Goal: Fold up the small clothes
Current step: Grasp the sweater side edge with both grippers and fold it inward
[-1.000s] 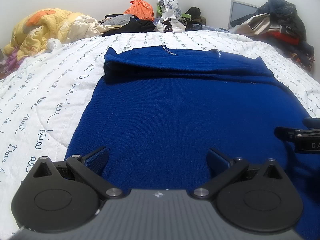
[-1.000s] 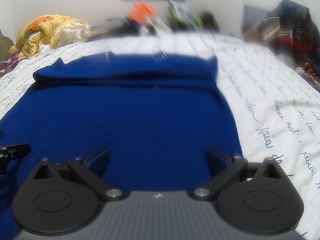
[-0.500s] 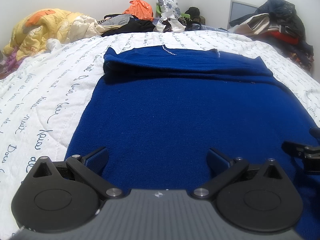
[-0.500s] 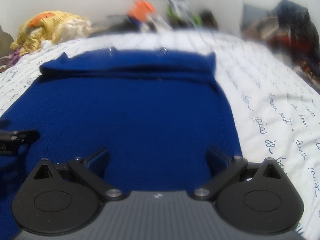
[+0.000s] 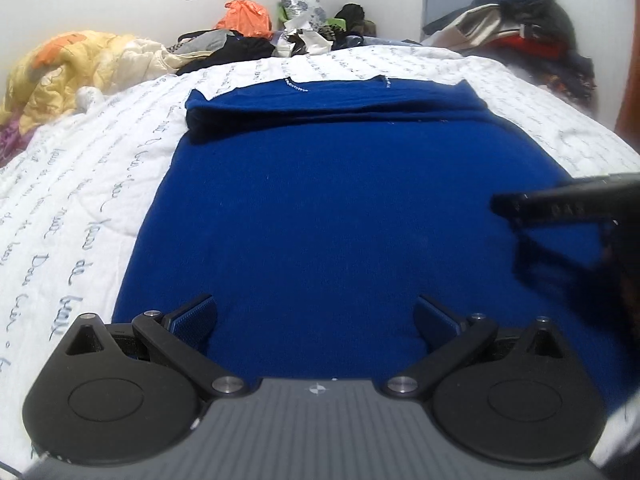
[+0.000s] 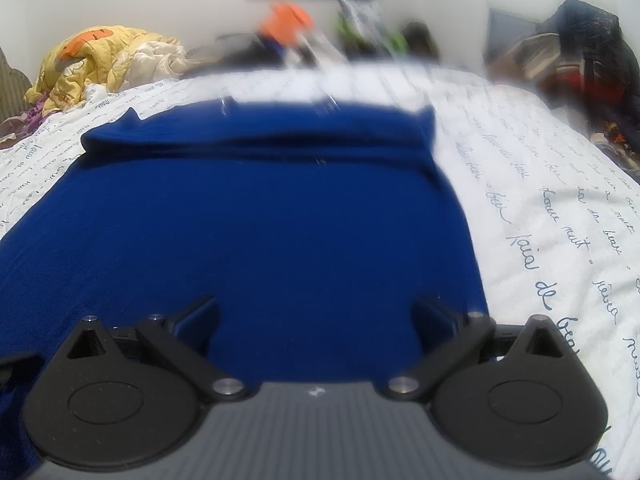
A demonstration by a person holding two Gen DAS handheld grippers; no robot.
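Note:
A dark blue knit top (image 5: 340, 208) lies flat on the white bed, its far end folded over into a thick band (image 5: 332, 104). It also fills the right wrist view (image 6: 248, 216). My left gripper (image 5: 316, 320) is open and empty, low over the near hem toward the garment's left side. My right gripper (image 6: 316, 318) is open and empty over the near hem by the garment's right edge. The right gripper's finger (image 5: 560, 204) shows blurred at the right of the left wrist view.
The white quilt with blue script (image 5: 80, 208) spreads on both sides of the top. A yellow duvet (image 5: 68, 68) is heaped at the far left. Piles of clothes lie along the headboard (image 5: 248, 36) and at the far right (image 5: 520, 28).
The right gripper has risen and moved inward over the garment's right part, now larger and blurred in the left wrist view. The left gripper has hardly moved. Both stay open.

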